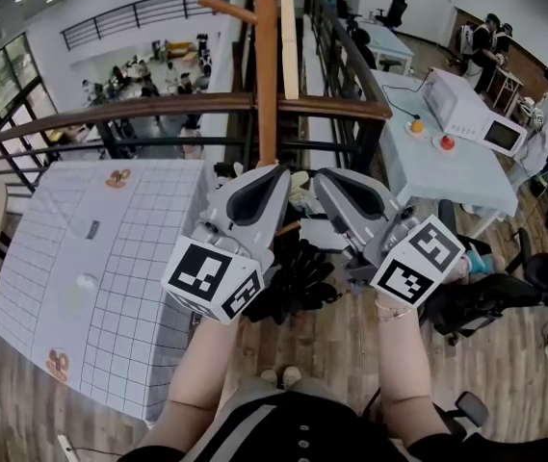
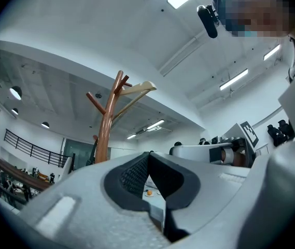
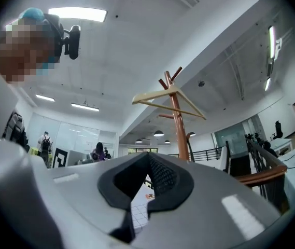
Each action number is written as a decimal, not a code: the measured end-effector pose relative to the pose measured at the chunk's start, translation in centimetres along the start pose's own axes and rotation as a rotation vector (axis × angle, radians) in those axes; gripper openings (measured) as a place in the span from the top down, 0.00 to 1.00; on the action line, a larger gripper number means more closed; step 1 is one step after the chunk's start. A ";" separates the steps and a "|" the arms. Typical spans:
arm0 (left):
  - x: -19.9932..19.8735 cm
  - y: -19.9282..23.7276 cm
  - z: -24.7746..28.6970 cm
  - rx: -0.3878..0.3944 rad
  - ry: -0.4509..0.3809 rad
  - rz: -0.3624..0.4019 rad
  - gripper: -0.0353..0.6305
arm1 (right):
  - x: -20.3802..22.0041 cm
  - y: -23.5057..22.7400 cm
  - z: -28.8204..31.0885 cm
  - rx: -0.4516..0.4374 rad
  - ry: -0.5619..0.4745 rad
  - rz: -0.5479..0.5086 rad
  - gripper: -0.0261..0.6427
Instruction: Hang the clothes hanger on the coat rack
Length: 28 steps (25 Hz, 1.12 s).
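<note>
Hanger (image 3: 169, 100) hung near the top of the rack (image 3: 178, 123), among its upper branches, with its bar roughly level. Below it and well apart from it, the left gripper (image 1: 259, 189) and right gripper (image 1: 336, 186) sat side by side, close to the person's chest and tilted up toward the rack. Each gripper's jaws were pressed together at the tips with nothing between them. Seen from the head view, a pale strip beside the pole was probably the hanger, edge-on.
</note>
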State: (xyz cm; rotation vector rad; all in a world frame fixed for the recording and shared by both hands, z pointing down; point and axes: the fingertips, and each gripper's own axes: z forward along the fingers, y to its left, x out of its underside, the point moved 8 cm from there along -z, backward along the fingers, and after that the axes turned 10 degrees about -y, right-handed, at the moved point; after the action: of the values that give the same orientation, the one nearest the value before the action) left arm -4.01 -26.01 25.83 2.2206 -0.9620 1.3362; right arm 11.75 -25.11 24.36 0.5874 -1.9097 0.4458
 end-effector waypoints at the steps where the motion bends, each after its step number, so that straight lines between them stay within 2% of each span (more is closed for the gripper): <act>1: 0.1 -0.2 -0.2 0.002 0.006 -0.001 0.96 | 0.5 0.4 -0.1 -0.015 0.007 -0.002 0.96; 4: 0.4 -0.9 -0.8 0.012 0.021 -0.001 0.96 | 2.1 1.7 -0.2 -0.055 0.037 -0.040 0.96; 8: 1.1 -1.1 -1.6 0.028 0.031 -0.005 0.96 | 3.4 2.9 -0.9 -0.056 0.067 -0.128 0.96; 14: 2.6 -1.3 -3.0 0.015 0.040 -0.013 0.96 | 4.7 3.3 -2.5 0.055 0.076 -0.189 0.96; 16: 3.1 -1.5 -3.1 0.016 0.040 -0.020 0.96 | 5.1 3.3 -2.7 0.066 0.086 -0.213 0.96; 24: 4.7 -1.9 -4.1 0.026 0.074 -0.075 0.96 | 5.7 3.1 -3.3 0.091 0.055 -0.211 0.96; 28: 5.8 -1.9 -4.1 0.030 0.091 -0.065 0.96 | 6.1 3.0 -2.8 0.094 0.046 -0.227 0.96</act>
State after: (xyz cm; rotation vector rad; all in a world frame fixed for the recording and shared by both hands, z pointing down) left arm -3.33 -24.28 32.94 2.1734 -0.8359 1.4181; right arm 10.02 -22.27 30.92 0.8385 -1.7613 0.4004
